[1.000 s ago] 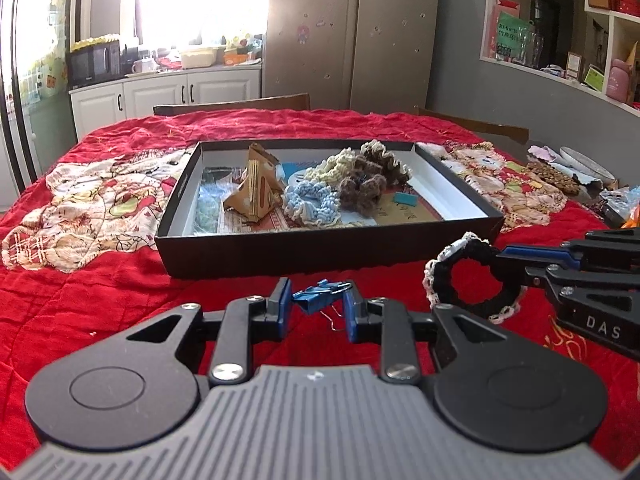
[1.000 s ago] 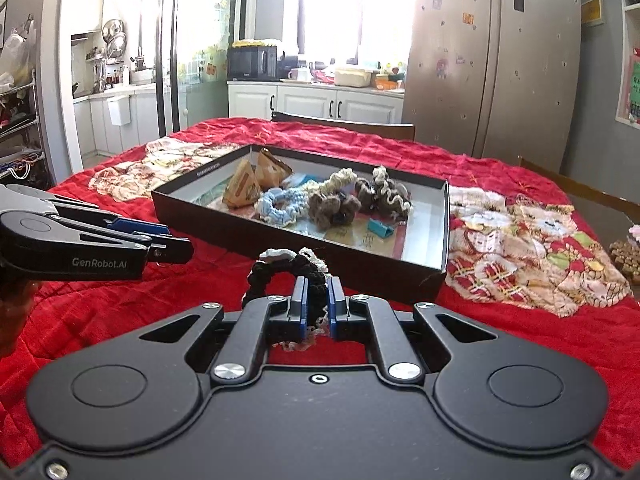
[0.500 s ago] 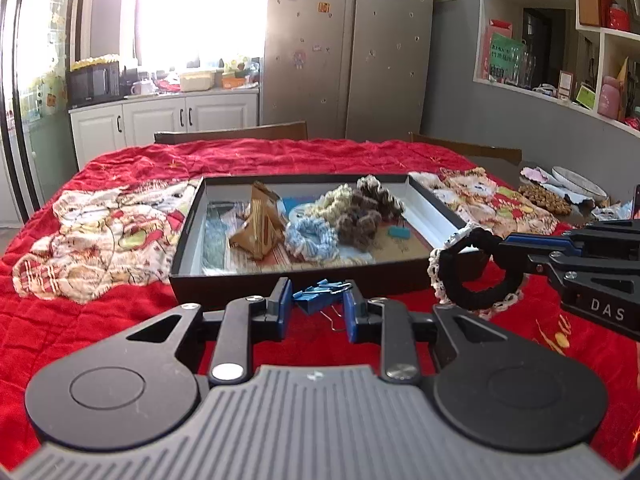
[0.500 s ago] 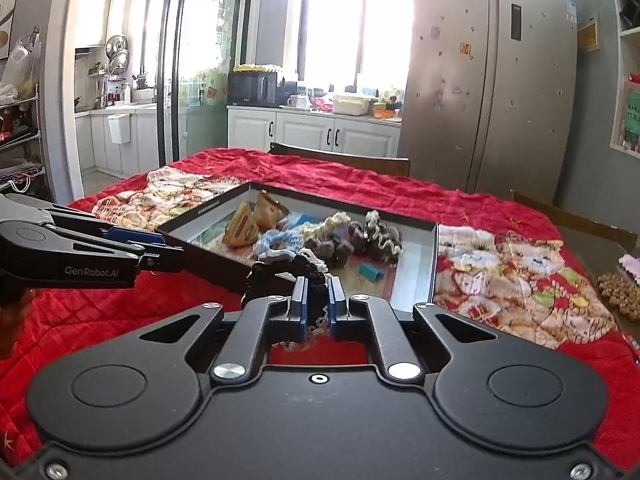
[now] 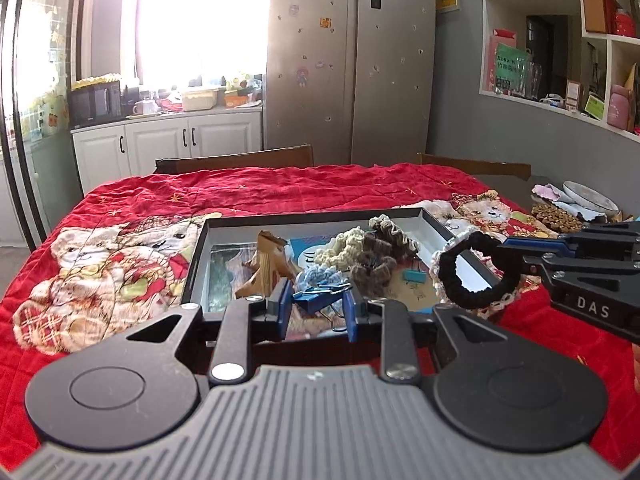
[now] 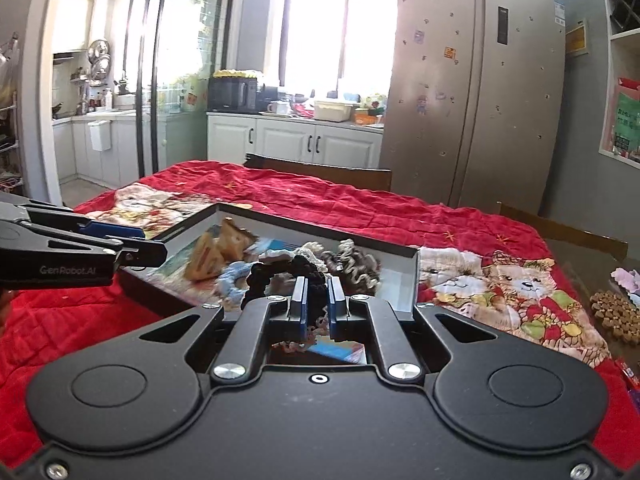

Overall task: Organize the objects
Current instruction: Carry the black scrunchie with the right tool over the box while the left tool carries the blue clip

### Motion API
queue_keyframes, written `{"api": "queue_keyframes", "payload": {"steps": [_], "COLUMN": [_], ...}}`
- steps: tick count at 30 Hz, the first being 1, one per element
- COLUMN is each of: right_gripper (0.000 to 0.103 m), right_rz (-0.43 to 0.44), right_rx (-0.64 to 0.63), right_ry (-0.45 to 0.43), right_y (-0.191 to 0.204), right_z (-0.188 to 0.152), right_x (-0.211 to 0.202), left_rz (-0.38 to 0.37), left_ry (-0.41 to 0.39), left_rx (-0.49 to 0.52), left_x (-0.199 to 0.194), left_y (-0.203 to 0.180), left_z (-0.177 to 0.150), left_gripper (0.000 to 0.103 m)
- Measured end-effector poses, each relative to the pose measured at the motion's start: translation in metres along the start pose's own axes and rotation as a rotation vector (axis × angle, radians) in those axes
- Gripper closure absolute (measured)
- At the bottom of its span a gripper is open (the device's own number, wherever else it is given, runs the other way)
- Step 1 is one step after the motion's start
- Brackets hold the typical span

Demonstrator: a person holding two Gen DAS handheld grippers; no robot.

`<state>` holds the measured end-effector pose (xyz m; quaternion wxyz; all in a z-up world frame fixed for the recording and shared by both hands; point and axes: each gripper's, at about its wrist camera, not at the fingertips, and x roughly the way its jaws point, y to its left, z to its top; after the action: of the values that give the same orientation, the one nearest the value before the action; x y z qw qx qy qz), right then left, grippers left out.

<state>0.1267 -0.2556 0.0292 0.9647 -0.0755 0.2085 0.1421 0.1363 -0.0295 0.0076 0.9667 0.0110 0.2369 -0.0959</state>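
A black tray (image 5: 440, 222) on the red quilt holds wooden pieces (image 5: 266, 268), crocheted scrunchies (image 5: 344, 250) in cream, brown and light blue, and a small blue clip (image 5: 412, 275). My left gripper (image 5: 316, 306) is shut on a blue binder clip (image 5: 314, 298) and holds it over the tray's near edge. My right gripper (image 6: 317, 298) is shut on a black scrunchie with white trim (image 6: 296, 272), held above the tray (image 6: 412, 276). That scrunchie (image 5: 476, 276) also shows in the left wrist view, over the tray's right side.
Red quilt with bear prints (image 5: 104, 264) covers the table. Wooden chairs (image 5: 236, 160) stand at the far side. A bead mat (image 5: 556, 216) and a plate (image 5: 588, 198) lie at the right. Fridge and kitchen cabinets stand behind.
Both grippers have risen and moved forward with their loads, from above the quilt in front of the tray to over the tray itself.
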Motion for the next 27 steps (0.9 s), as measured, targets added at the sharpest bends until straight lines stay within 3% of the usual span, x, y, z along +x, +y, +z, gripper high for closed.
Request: {"api": "queue_keyframes", "payload": {"steps": [12, 27], "right_gripper": [0.093, 0.093], "right_rz": [-0.043, -0.068], "right_rx": [0.059, 0.117], "right_ry": [0.025, 0.059], "right_y": [-0.021, -0.034], "right_z": [0.016, 0.009], "right_x": [0.046, 0.089], "left_rz": [0.019, 0.032], "left_ry": [0.028, 0.032], "left_rx": [-0.02, -0.024], "left_x": [0.053, 0.089], "left_y": [0.001, -0.001], "left_z": [0.019, 0.025], "left_gripper": [0.072, 0.072]}}
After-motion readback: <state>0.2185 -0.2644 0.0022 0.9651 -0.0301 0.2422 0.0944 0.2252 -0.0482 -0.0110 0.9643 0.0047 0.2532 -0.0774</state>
